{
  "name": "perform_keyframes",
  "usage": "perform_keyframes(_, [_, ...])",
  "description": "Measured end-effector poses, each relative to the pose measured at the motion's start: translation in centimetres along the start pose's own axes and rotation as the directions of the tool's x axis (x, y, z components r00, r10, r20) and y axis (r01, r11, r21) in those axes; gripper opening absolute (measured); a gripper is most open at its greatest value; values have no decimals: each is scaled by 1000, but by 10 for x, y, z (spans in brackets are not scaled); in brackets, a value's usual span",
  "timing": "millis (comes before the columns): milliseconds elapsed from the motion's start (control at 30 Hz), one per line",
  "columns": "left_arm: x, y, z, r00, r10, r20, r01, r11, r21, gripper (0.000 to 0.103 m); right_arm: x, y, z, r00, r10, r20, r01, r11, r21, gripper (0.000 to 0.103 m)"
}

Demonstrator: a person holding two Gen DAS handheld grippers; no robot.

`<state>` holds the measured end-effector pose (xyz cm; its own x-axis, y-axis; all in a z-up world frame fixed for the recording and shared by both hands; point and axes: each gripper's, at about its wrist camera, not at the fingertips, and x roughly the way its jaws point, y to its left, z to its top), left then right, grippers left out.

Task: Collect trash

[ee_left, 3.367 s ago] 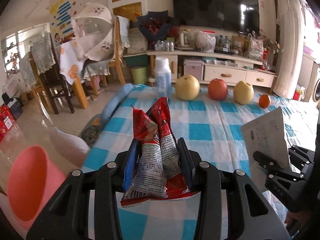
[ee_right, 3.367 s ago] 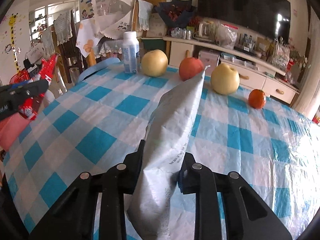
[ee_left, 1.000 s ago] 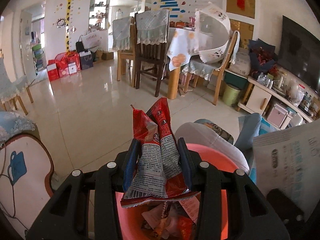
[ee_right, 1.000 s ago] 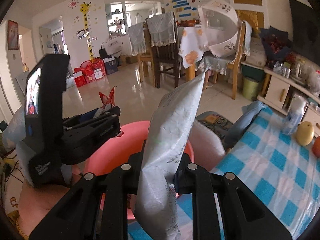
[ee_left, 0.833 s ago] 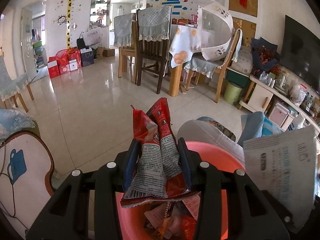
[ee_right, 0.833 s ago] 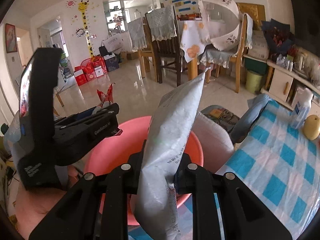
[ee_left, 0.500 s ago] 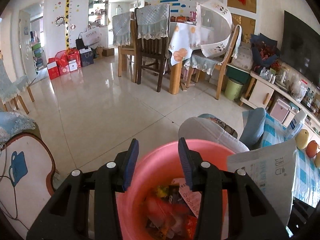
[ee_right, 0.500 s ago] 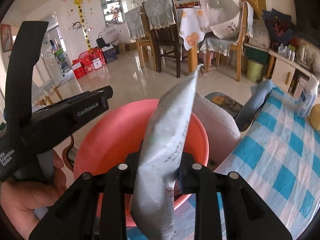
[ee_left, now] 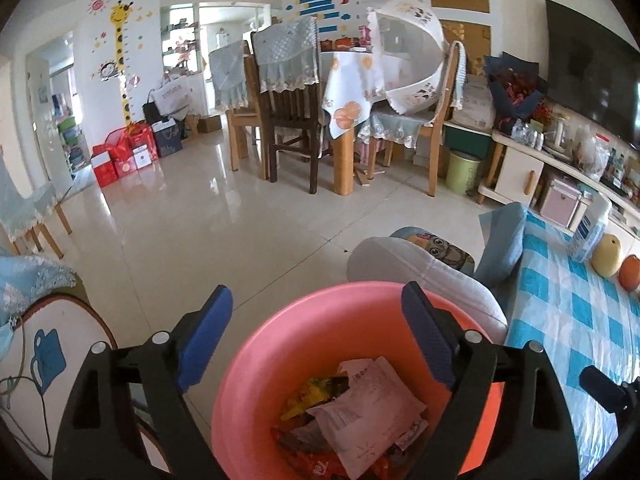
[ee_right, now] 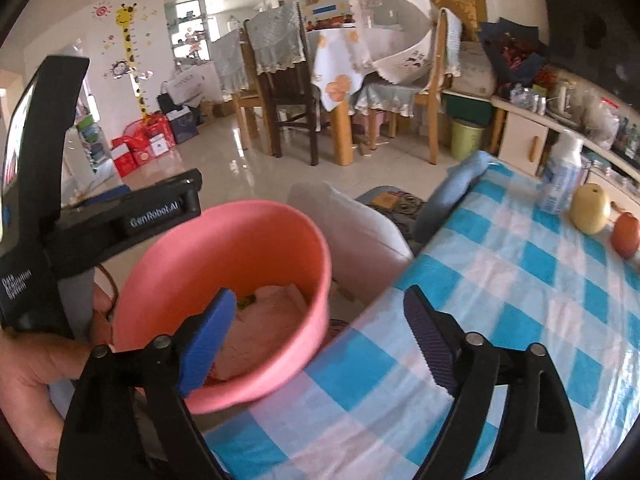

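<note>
A pink trash bucket (ee_left: 256, 344) stands beside the checked table, also in the right wrist view (ee_right: 192, 256). Inside lie several wrappers, with a white paper bag (ee_left: 368, 412) on top. My left gripper (ee_left: 316, 336) is open and empty right above the bucket. My right gripper (ee_right: 316, 336) is open and empty over the bucket's near rim and the table corner. The left gripper's body (ee_right: 100, 216) shows at the left of the right wrist view.
The blue-and-white checked table (ee_right: 520, 300) holds a white bottle (ee_right: 560, 176), a yellow pear (ee_right: 590, 208) and a red apple (ee_right: 626, 236). A white cushioned stool (ee_left: 420, 268) stands behind the bucket. Dining chairs and a table (ee_left: 320, 120) stand farther off on the tiled floor.
Both grippers swung from the table to the bucket. The left let go of the red snack wrapper, then the right let go of the white paper bag. Both now lie in the bucket.
</note>
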<state>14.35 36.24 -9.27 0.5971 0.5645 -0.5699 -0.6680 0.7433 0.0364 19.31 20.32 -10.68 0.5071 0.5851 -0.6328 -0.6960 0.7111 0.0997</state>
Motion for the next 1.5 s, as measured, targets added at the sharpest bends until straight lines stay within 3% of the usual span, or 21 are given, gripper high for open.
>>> perform_keyframes(767, [-29,-78,-4,992,-117,56,110,986,123,97,-50,-73,-30,985,-172,15,171,983,65,91])
perform_keyframes(1133, [-54,-132,-14,970,-230,86,212,962,174,98,-82,-118,-50,966,-257,23,253,962,107,91])
perform_keyframes(1500, [-79,-184,-31,950,-293,104,259,932,252,99,-119,-161,-75,941,-339,20,332,930,161,91])
